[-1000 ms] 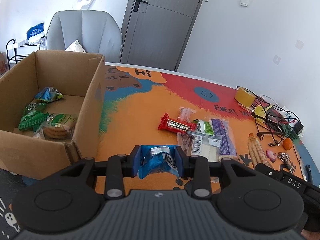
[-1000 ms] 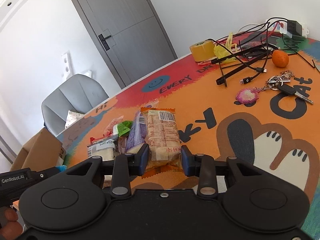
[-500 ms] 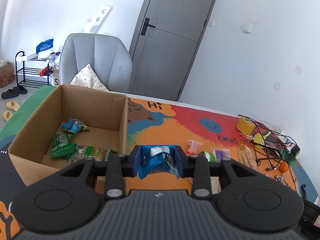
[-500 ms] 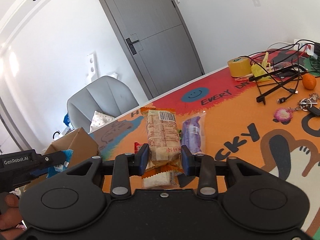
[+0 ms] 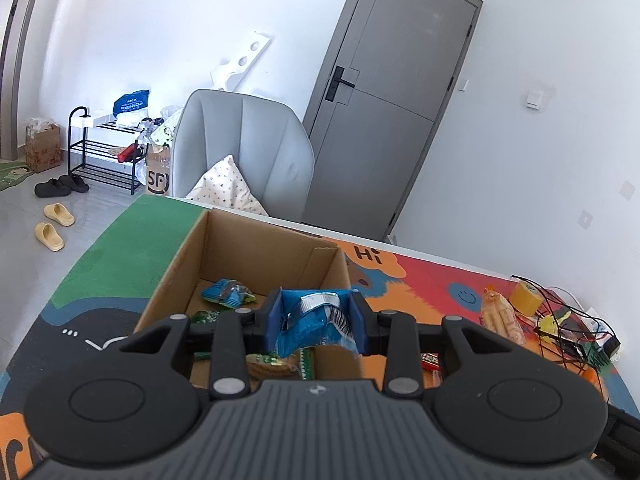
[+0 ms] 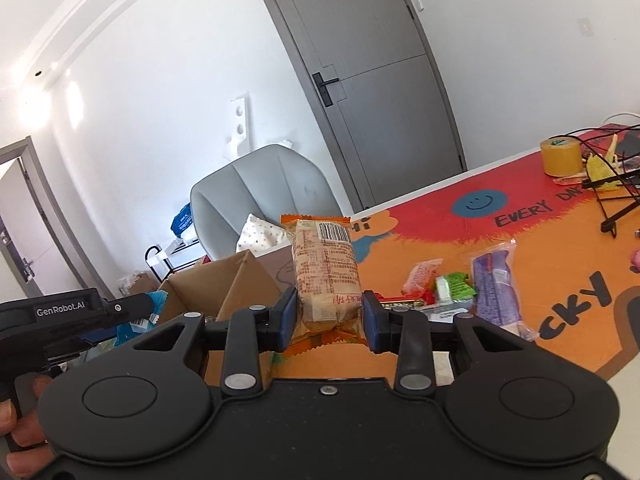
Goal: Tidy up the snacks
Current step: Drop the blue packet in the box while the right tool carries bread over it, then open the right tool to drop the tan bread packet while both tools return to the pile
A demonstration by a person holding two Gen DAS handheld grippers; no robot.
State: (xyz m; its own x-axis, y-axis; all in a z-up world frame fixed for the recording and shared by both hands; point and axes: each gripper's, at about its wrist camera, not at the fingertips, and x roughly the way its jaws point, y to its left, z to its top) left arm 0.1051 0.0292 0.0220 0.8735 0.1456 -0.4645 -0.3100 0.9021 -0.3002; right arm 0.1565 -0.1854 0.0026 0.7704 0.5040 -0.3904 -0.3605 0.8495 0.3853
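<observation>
The blue snack packet [image 5: 316,322] sits clamped between the blue pads of the left tool [image 5: 316,322], held in the air just over the near right corner of the open cardboard box [image 5: 256,248]. Only the left wrist view looks down into that box: on its floor lie a teal-and-green packet [image 5: 228,293], more green wrappers [image 5: 206,316] and a round biscuit pack [image 5: 272,365] partly hidden behind the tool. The right wrist view sees just the box's outer walls [image 6: 224,288], with the left tool [image 6: 132,312] and its blue packet poking in from the left edge, fingers of a hand [image 6: 20,432] below it. There the right tool [image 6: 329,318] is closed narrowly on an orange-edged biscuit packet [image 6: 326,276], standing upright above the surface [image 6: 560,248]. On the colourful surface beyond lie a purple packet [image 6: 496,288], a green one [image 6: 456,286], a pink one [image 6: 420,276], and a tape roll [image 6: 560,158] far right.
</observation>
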